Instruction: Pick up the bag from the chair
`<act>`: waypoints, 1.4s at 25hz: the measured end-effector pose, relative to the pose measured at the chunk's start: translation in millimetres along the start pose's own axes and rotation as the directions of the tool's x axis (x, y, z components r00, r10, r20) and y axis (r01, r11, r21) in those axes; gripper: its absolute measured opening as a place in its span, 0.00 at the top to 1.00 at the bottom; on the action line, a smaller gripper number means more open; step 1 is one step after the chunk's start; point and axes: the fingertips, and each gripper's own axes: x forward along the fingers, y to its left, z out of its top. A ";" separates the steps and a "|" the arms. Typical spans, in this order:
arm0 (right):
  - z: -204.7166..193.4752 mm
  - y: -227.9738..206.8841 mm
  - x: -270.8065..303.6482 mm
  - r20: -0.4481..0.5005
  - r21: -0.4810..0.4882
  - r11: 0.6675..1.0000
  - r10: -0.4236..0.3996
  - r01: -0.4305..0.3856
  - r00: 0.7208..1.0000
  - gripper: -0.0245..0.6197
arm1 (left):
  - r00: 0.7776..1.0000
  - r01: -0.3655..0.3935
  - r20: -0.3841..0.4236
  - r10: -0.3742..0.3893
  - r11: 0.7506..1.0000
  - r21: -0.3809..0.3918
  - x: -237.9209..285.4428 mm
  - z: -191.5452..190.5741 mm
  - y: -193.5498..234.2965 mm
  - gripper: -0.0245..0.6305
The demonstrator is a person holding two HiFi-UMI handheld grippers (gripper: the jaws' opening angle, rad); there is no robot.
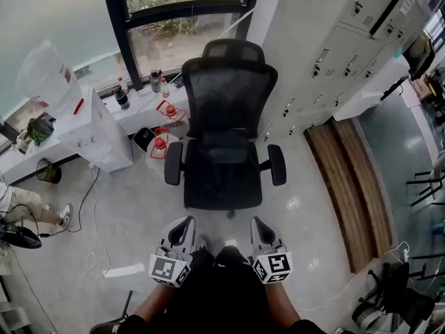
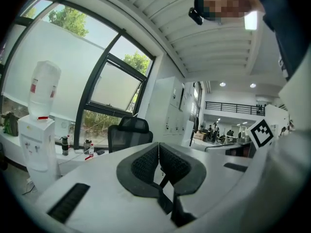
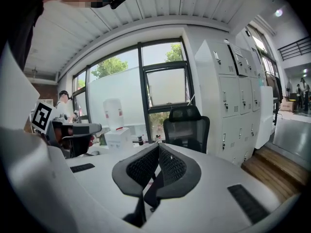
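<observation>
A black mesh office chair (image 1: 224, 138) stands on the floor in front of me, facing me. A dark shape (image 1: 224, 154) lies at the back of its seat; I cannot tell it apart from the chair's own padding. My left gripper (image 1: 182, 231) and right gripper (image 1: 263, 231) are held low and side by side, short of the seat's front edge. Both are shut with nothing between the pads. In the left gripper view the gripper (image 2: 158, 147) points toward the chair (image 2: 129, 133). In the right gripper view the gripper (image 3: 159, 147) also faces the chair (image 3: 186, 126).
A white water dispenser (image 1: 92, 129) and red-capped water jugs (image 1: 160, 149) stand left of the chair under the window. White lockers (image 1: 327, 61) and a wooden step (image 1: 349, 181) lie to the right. A seated person's legs (image 1: 31, 211), cables and a paper strip (image 1: 124, 271) are at left.
</observation>
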 end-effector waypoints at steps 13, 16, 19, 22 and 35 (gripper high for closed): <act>26.1 -55.9 134.7 -0.039 -0.014 0.998 0.054 -0.055 0.998 0.96 | 0.997 -0.065 -0.046 0.061 0.995 -0.082 104.7 8.0 64.8 0.96; 33.2 -78.7 171.4 -0.039 -0.006 0.997 0.076 -0.076 0.996 0.96 | 0.994 -0.092 -0.068 0.087 0.993 -0.075 142.2 12.0 77.8 0.96; 30.2 -103.7 202.4 -0.069 0.021 0.996 0.087 -0.086 0.994 0.96 | 0.991 -0.100 -0.097 0.094 0.994 -0.054 181.6 13.6 82.6 0.96; 24.5 -127.0 229.3 -0.104 0.029 0.994 0.103 -0.101 0.989 0.96 | 0.987 -0.115 -0.116 0.107 0.992 -0.061 216.7 10.1 88.8 0.96; -26.5 -166.1 307.2 -0.275 0.081 0.993 0.109 -0.090 0.955 0.96 | 0.954 -0.161 -0.264 0.142 0.985 -0.054 299.5 -39.8 145.9 0.96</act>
